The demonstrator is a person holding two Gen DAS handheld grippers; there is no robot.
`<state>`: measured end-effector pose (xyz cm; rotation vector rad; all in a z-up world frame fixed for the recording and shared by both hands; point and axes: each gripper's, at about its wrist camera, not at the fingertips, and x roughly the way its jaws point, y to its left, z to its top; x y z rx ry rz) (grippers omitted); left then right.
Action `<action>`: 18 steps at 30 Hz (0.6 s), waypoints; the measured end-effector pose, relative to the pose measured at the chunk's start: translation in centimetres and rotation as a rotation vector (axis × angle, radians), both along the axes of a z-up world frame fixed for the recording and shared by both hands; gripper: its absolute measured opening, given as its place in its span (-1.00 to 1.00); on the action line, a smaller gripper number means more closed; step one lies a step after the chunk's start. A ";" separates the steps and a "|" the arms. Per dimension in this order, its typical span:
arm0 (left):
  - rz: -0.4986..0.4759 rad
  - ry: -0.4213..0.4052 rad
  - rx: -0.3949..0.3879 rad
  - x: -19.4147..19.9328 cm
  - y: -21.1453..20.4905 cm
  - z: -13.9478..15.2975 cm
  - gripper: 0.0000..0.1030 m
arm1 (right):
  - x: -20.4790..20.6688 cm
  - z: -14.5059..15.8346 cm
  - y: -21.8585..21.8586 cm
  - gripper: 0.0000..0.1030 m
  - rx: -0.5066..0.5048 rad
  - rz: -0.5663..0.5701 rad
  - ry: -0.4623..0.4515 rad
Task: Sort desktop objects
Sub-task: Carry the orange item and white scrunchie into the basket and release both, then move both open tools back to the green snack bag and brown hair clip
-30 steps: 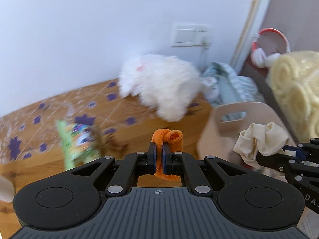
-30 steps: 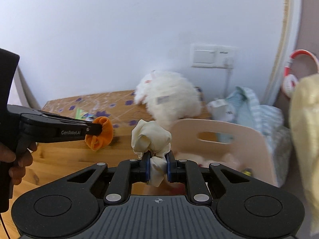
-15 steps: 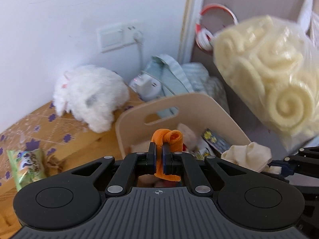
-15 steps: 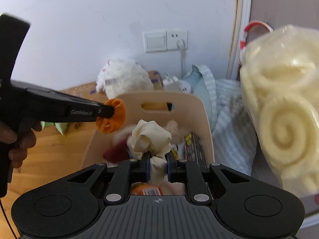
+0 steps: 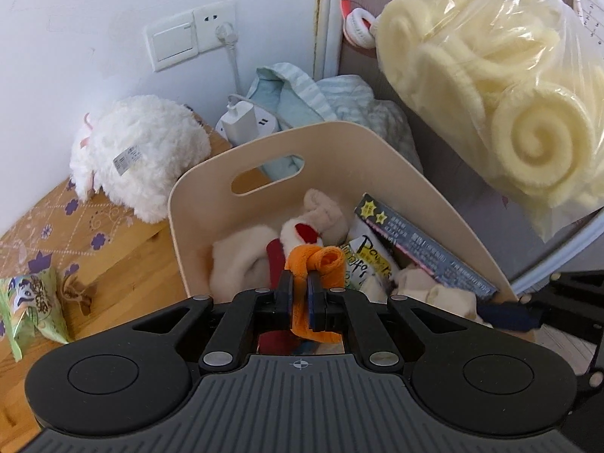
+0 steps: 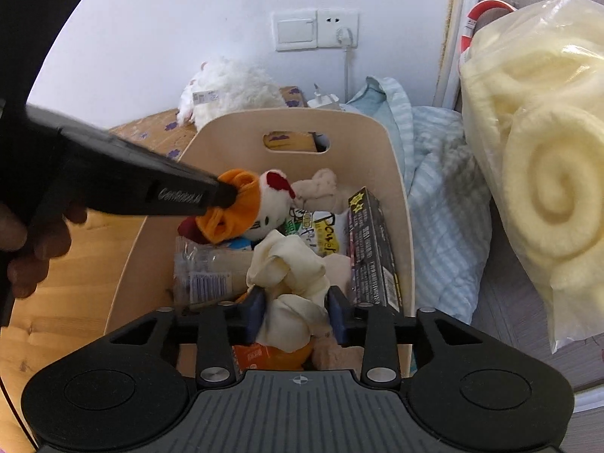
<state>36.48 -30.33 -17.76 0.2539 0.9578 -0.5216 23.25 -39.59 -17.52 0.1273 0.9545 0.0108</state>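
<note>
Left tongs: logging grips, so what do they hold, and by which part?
The left tongs pinch the orange cloth across its middle fold, bunched ends above the pads.

Left wrist view: looking steeply down along its fingers, close above the wooden bin, bin rim at 12 o'clock.
Right wrist view: looking down likewise, close over the bin.
Shared: both are showing the bin, wall socket, white plush.
</note>
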 end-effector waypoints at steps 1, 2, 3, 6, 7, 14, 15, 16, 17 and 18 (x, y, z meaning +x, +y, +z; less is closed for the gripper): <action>0.001 0.010 -0.001 0.1 0.2 -0.1 -0.88 | 0.0 0.2 -0.1 0.06 0.005 -0.009 -0.010; 0.003 0.024 -0.004 0.2 0.3 -0.1 -0.75 | 0.0 0.4 -0.2 0.20 0.005 -0.018 -0.020; 0.006 0.037 -0.010 0.4 0.6 -0.1 -0.46 | 0.0 0.6 -0.3 0.30 0.000 -0.033 -0.031; 0.033 0.021 -0.041 0.4 1.7 0.3 0.26 | 0.2 1.1 -0.2 0.50 -0.018 -0.054 -0.045; 0.040 0.015 -0.057 0.3 2.0 0.5 0.30 | 0.2 1.3 -0.2 0.53 -0.022 -0.059 -0.051; 0.069 0.019 -0.078 0.7 4.4 1.3 0.35 | 0.1 2.9 0.9 0.71 -0.043 -0.094 -0.108; 0.078 0.018 -0.079 0.7 4.9 1.4 0.35 | 0.3 3.0 1.0 0.72 -0.037 -0.098 -0.122; 0.089 0.013 -0.080 0.8 5.5 1.5 0.35 | 0.4 3.3 1.2 0.73 -0.028 -0.103 -0.131; 0.101 0.007 -0.079 0.9 6.1 1.6 0.36 | 0.7 3.5 1.4 0.74 -0.015 -0.108 -0.140; 0.116 0.002 -0.078 1.0 6.9 1.7 0.36 | 1.0 3.7 1.6 0.75 -0.005 -0.112 -0.147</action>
